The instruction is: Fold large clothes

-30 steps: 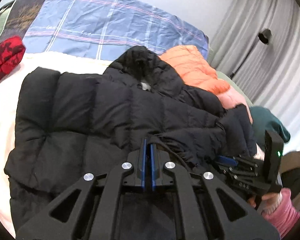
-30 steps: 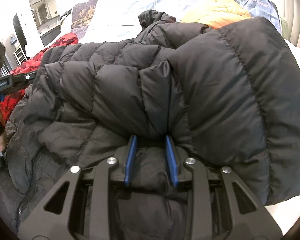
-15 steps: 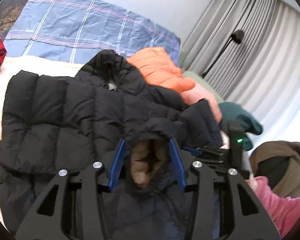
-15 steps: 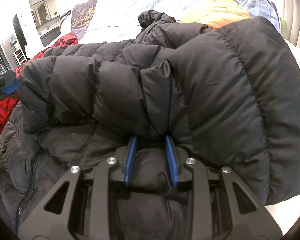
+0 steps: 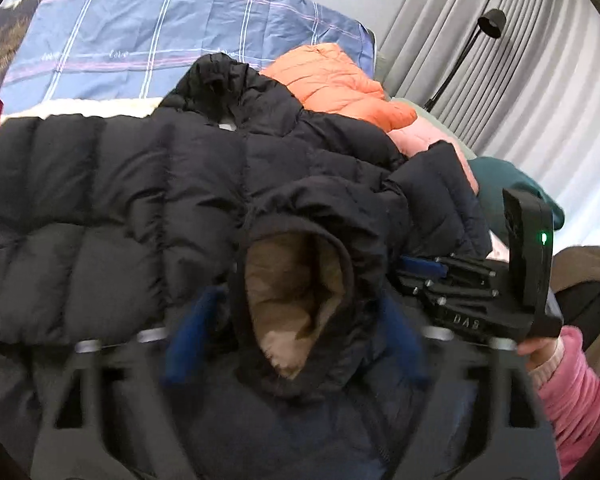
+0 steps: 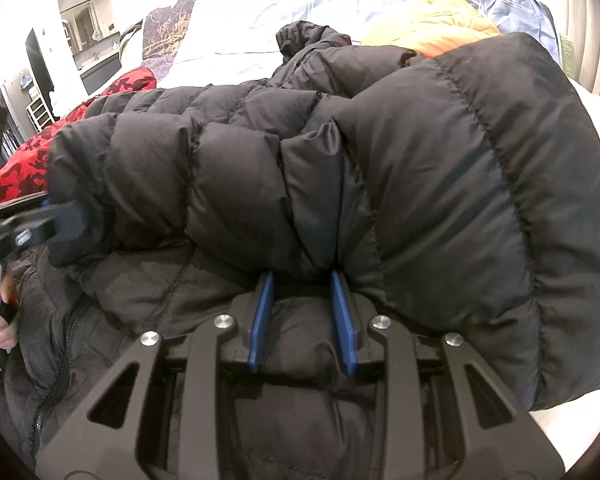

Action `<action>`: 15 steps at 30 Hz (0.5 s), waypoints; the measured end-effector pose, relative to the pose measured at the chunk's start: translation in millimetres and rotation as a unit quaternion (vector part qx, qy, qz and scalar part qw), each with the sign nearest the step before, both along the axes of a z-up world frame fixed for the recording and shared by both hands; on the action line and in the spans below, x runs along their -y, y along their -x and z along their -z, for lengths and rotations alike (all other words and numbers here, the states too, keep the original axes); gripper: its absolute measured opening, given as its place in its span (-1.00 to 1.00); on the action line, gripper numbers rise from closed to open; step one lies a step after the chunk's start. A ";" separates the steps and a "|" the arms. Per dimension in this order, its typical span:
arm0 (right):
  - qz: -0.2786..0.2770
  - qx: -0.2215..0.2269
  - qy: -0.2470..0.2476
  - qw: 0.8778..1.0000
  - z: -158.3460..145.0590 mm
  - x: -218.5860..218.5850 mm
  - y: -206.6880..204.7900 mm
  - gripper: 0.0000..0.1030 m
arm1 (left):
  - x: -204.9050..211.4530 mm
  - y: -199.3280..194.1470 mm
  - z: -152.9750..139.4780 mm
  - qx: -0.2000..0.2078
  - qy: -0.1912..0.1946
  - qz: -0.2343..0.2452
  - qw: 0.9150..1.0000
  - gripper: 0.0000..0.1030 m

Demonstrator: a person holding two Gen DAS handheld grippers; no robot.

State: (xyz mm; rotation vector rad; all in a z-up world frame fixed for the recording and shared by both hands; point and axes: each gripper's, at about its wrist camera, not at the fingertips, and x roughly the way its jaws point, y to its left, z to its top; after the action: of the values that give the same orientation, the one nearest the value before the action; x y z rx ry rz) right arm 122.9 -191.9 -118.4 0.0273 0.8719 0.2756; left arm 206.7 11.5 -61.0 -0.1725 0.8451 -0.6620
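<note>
The black puffer jacket [image 5: 112, 200] lies spread on the bed [image 6: 596, 120], its sleeve folded across the body, pinched by the right gripper [image 6: 304, 316], while the left gripper [image 5: 296, 328], fingers spread, straddles the cuff [image 5: 300, 296], apparently just let go.

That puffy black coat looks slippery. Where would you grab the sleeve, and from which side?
At the cuff, from the near side, along the sleeve's length. Its open end faces the left gripper, tan lining showing, and its rim is thinner than the puffy coat.
</note>
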 end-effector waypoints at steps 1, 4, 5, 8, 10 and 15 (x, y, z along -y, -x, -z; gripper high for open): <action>0.000 0.000 0.000 1.000 0.1 -0.2 0.0 -0.41 | 0.4 -4.9 -1.0 -0.012 0.004 0.002 1.000 -0.90; 0.000 0.001 -0.007 1.000 -4.7 1.3 0.3 -0.38 | -2.0 -7.4 -25.3 0.009 0.027 -0.009 1.000 -0.90; -0.002 0.001 -0.018 1.000 -9.8 3.3 1.7 -0.34 | 0.6 -7.3 -36.1 0.017 0.029 -0.009 0.999 -0.90; -0.001 0.022 -0.074 0.997 -43.0 19.6 12.3 -0.08 | 6.1 -9.2 -84.1 0.061 0.025 -0.001 0.998 -0.90; 0.002 0.058 -0.110 0.992 -69.4 34.3 23.0 -0.05 | 1.4 -12.6 -120.7 0.100 0.011 -0.010 0.995 -0.90; -0.026 0.095 -0.165 0.981 -104.3 51.5 40.9 -0.06 | -41.5 -24.1 -159.2 0.128 -0.021 -0.075 0.989 -0.90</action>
State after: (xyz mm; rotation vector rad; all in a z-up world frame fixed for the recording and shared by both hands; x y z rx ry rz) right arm 82.0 -243.4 -14.1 0.2831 0.6295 0.4631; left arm 230.8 53.0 98.2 -0.1089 0.5915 -0.5111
